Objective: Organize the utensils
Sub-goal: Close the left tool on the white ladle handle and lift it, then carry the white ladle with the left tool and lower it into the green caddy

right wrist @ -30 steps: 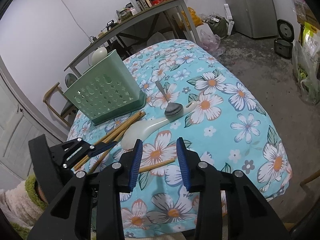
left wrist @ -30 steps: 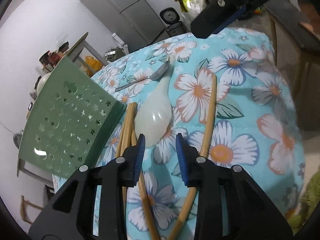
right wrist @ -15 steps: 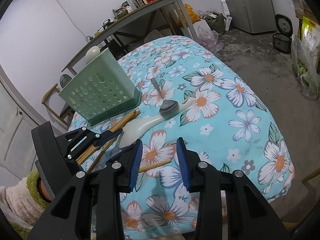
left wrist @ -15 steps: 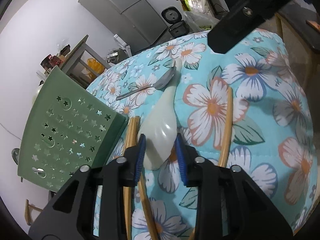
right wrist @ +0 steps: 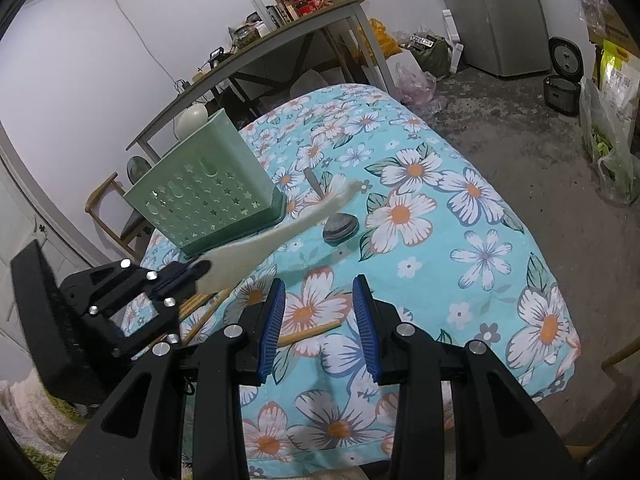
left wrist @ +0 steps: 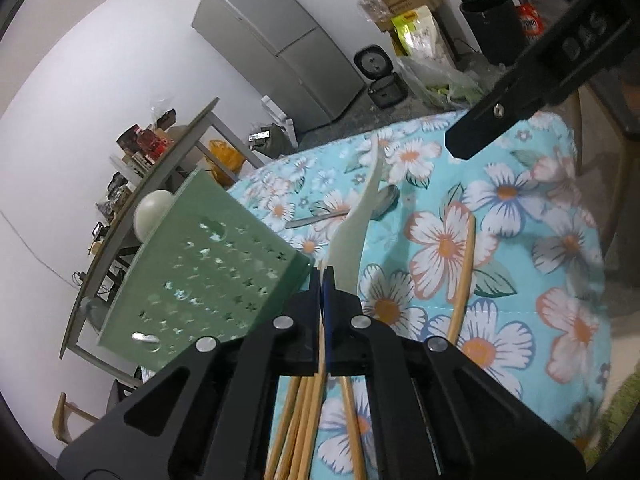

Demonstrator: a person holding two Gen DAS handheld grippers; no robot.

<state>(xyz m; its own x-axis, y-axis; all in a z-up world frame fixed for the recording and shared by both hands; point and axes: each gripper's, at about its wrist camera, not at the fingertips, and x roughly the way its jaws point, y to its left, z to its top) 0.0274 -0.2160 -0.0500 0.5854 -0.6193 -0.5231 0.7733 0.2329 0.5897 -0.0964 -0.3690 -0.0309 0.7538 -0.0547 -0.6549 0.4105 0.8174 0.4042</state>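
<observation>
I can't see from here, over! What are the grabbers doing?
Left gripper shut on white rice paddle, lifted off the cloth. Right gripper open, empty. Green utensil holder close by; chopsticks, metal spoon not yet sorted.

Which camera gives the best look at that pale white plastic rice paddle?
The right wrist view: the pale white plastic rice paddle shows side-on, full length, gripped by the left gripper. The left wrist view shows it foreshortened, its blade hidden between the shut jaws.
</observation>
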